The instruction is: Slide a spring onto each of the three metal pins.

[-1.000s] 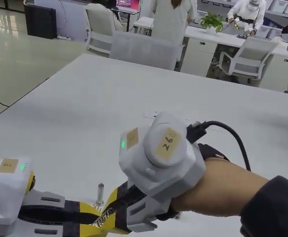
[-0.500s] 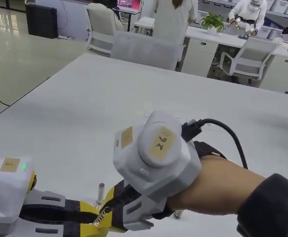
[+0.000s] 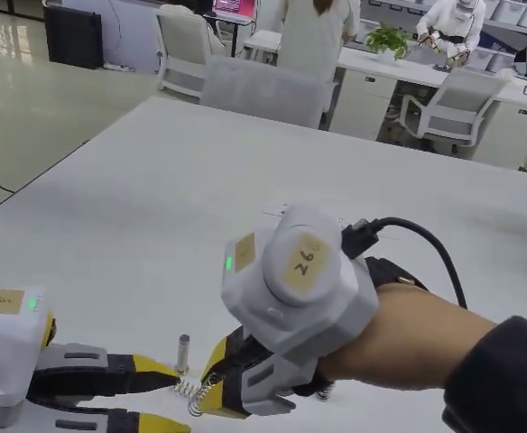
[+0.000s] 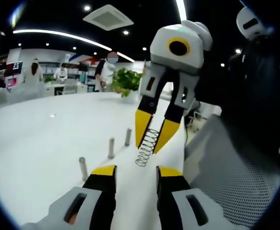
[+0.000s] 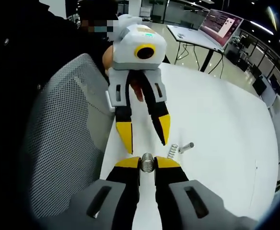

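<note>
Pinching the small silver coil spring (image 4: pixel 145 149) by its upper turns, the right hand-held gripper (image 5: pixel 148 165) is narrowed on it. The left hand-held gripper (image 4: pixel 136 171) faces it, wide and empty. Light and floppy, the spring would likely bend or flick free, so a hold nearer its open lower end should steady it. Three short grey metal pins (image 4: pixel 110 147) stand upright just beside it on the white counter (image 4: pixel 39 134), whose near edge is close, with open surface beyond.

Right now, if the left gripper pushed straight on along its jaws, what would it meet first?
Most likely the spring hanging from the right gripper, which faces the left gripper almost dead ahead. The three pins stand off to one side of that line. Depth is hard to judge.
</note>
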### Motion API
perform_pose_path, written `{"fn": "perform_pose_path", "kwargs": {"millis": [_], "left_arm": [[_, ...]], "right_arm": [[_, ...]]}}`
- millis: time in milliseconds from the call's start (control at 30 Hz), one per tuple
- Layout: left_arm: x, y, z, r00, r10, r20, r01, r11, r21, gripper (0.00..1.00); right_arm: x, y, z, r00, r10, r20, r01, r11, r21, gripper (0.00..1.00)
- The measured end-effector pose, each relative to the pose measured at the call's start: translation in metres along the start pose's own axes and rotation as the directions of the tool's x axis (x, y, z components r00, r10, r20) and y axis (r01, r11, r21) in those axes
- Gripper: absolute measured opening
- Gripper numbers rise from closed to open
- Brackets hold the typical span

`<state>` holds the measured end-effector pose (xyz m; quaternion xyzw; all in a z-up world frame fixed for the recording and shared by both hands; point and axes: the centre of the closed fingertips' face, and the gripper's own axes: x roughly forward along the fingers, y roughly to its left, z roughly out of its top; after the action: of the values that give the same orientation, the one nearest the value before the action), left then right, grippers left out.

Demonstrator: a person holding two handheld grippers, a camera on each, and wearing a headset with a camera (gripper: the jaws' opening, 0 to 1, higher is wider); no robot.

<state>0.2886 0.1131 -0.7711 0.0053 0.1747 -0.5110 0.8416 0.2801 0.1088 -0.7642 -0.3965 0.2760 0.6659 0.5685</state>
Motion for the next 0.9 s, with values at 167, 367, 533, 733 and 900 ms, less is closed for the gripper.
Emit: {"fn": "perform_pose_path", "kwargs": {"millis": [167, 367, 533, 733, 900], "left_arm": [[-0.004, 0.004, -0.004, 0.9997, 0.025, 0.004, -0.024, 1.0, -0.018, 0.32], [-0.008, 0.009, -0.009, 0.9986, 0.052, 0.007, -0.052, 0.998, -0.039, 0.38], [-0.012, 0.011, -0.01, 0.9975, 0.07, 0.012, -0.07, 0.996, -0.055, 0.41], [-0.014, 0.011, -0.012, 0.996, 0.088, 0.016, -0.086, 0.994, -0.074, 0.44], [-0.014, 0.009, -0.011, 0.9954, 0.095, 0.016, -0.093, 0.993, -0.073, 0.47]], "right_arm": [[-0.002, -0.002, -0.007, 0.9999, -0.007, -0.014, 0.007, 1.0, 0.011, 0.08], [-0.005, -0.006, -0.015, 0.9994, -0.02, -0.028, 0.021, 0.999, 0.025, 0.08], [-0.01, -0.011, -0.026, 0.9981, -0.035, -0.05, 0.037, 0.999, 0.038, 0.08], [-0.019, -0.019, -0.036, 0.9963, -0.06, -0.061, 0.064, 0.996, 0.062, 0.08], [-0.03, -0.029, -0.046, 0.994, -0.086, -0.068, 0.092, 0.992, 0.091, 0.08]]}}
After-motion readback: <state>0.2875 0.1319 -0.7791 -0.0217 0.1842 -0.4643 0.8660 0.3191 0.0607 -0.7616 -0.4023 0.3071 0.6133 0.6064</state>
